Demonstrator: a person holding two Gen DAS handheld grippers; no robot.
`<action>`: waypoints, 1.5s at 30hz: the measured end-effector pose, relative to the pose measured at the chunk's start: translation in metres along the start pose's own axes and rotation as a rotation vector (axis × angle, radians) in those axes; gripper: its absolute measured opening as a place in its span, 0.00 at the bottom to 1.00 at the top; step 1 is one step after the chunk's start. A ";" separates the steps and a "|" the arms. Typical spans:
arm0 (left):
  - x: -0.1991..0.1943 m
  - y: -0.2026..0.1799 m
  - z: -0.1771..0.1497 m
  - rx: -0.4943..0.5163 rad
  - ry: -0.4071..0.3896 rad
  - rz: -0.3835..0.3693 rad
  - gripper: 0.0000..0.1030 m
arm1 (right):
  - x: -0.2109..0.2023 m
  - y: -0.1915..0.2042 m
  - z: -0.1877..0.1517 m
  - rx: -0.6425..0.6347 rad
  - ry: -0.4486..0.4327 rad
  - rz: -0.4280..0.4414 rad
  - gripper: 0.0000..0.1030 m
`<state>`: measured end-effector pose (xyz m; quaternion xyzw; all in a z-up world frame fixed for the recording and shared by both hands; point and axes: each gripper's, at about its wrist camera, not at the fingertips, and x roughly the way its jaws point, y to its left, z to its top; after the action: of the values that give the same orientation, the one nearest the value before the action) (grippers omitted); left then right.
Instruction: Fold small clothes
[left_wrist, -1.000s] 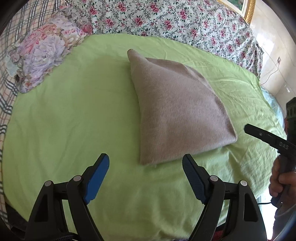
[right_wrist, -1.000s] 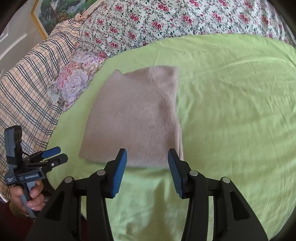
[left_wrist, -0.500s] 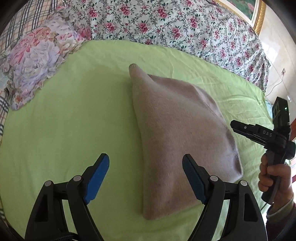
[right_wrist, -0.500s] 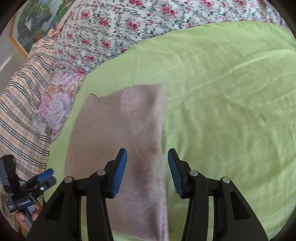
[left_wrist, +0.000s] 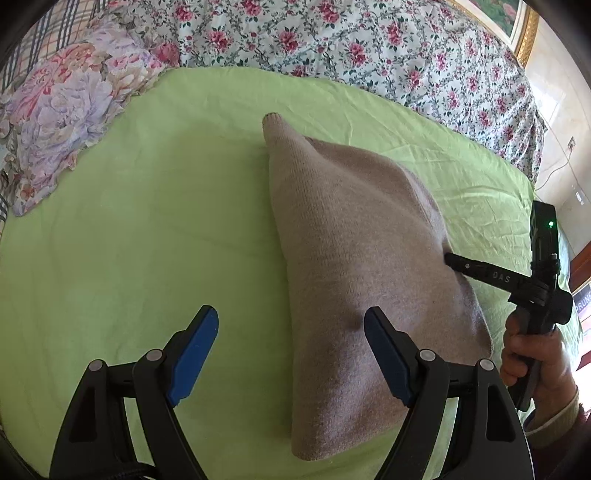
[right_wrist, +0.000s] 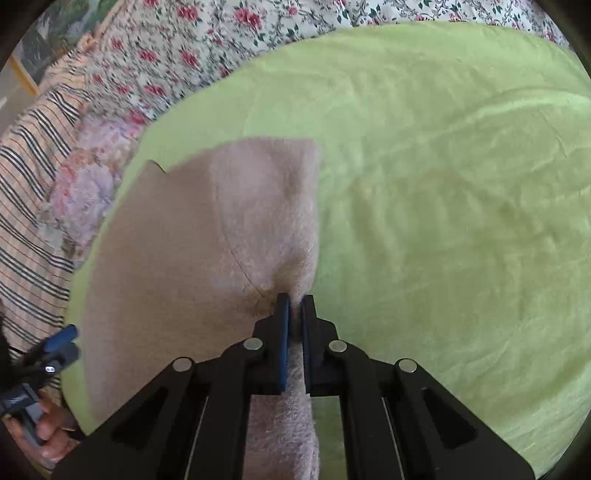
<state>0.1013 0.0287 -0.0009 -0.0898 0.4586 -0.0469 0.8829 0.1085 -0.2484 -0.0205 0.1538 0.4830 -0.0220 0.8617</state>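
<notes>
A folded beige knit garment (left_wrist: 354, 266) lies on the green sheet (left_wrist: 140, 236); it also shows in the right wrist view (right_wrist: 177, 251). My left gripper (left_wrist: 291, 354) is open, low over the sheet, its right finger over the garment's near left part. My right gripper (right_wrist: 293, 314) is shut on the garment's right edge, the knit pinched between the blue pads. In the left wrist view the right gripper (left_wrist: 448, 258) bites the garment's right side, which rises a little there. The left gripper (right_wrist: 59, 343) shows at the far left of the right wrist view.
A rose-print quilt (left_wrist: 369, 48) runs along the back of the bed. A floral pillow (left_wrist: 62, 110) lies at the back left, over a plaid blanket (right_wrist: 26, 206). The green sheet (right_wrist: 461, 221) spreads wide to the garment's right. The bed's edge drops at the far right (left_wrist: 546, 192).
My right gripper moved in onto the garment's right edge and shut on it. My left gripper moved closer to the garment and stayed open.
</notes>
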 end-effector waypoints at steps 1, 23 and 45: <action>-0.001 -0.002 -0.001 0.003 -0.001 0.000 0.79 | -0.003 0.000 0.002 0.008 -0.002 0.001 0.08; -0.041 -0.011 -0.061 0.088 0.011 0.090 0.81 | -0.097 0.058 -0.077 -0.206 -0.057 0.043 0.65; -0.048 -0.031 -0.065 0.182 0.036 0.179 0.82 | -0.102 0.076 -0.107 -0.302 -0.009 -0.031 0.76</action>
<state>0.0203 -0.0011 0.0076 0.0328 0.4742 -0.0110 0.8798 -0.0199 -0.1563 0.0319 0.0148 0.4792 0.0368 0.8768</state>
